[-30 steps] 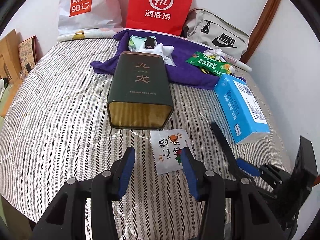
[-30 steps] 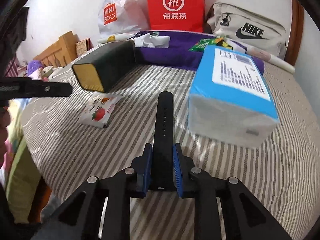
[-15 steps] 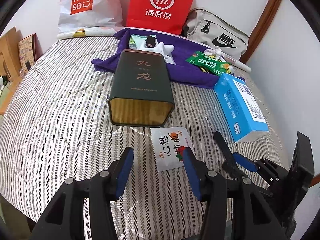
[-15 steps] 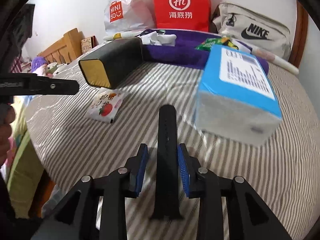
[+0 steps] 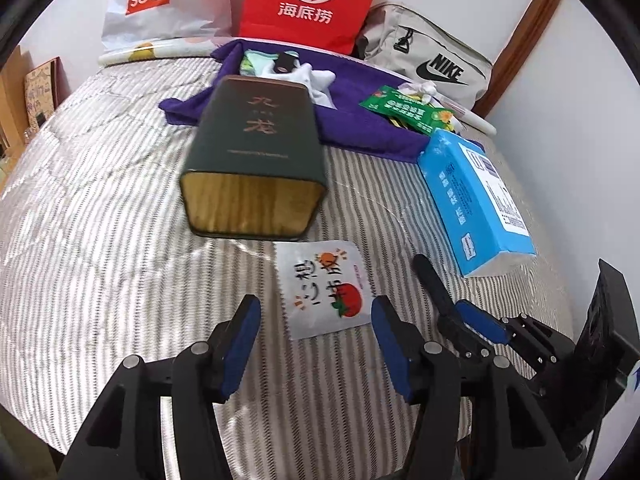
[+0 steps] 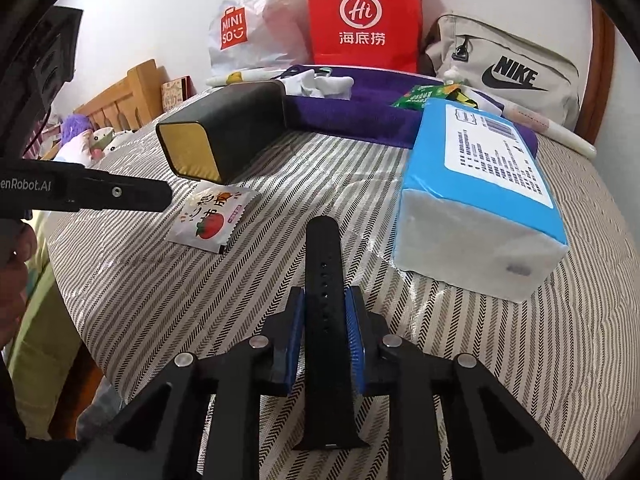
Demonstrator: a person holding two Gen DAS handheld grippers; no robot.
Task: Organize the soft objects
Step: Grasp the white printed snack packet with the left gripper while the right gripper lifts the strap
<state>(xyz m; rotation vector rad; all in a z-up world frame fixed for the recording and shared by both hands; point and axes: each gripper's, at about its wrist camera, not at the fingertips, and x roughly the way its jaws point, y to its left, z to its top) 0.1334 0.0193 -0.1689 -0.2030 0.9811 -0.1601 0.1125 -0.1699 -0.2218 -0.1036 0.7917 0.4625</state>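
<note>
The left wrist camera sits just behind its own two fingers, looking forward and steeply down across the striped bed (image 5: 100,240) toward the wall at its far side, close above the bedding. The right wrist camera looks the same way from lower down and further right, so the blue tissue pack (image 6: 480,200) looms near. Both views share the dark tin (image 5: 256,160), the snack packet (image 5: 324,288), the purple cloth (image 5: 360,128) and the red bag (image 5: 308,0). Each view also catches the other gripper at its edge.
</note>
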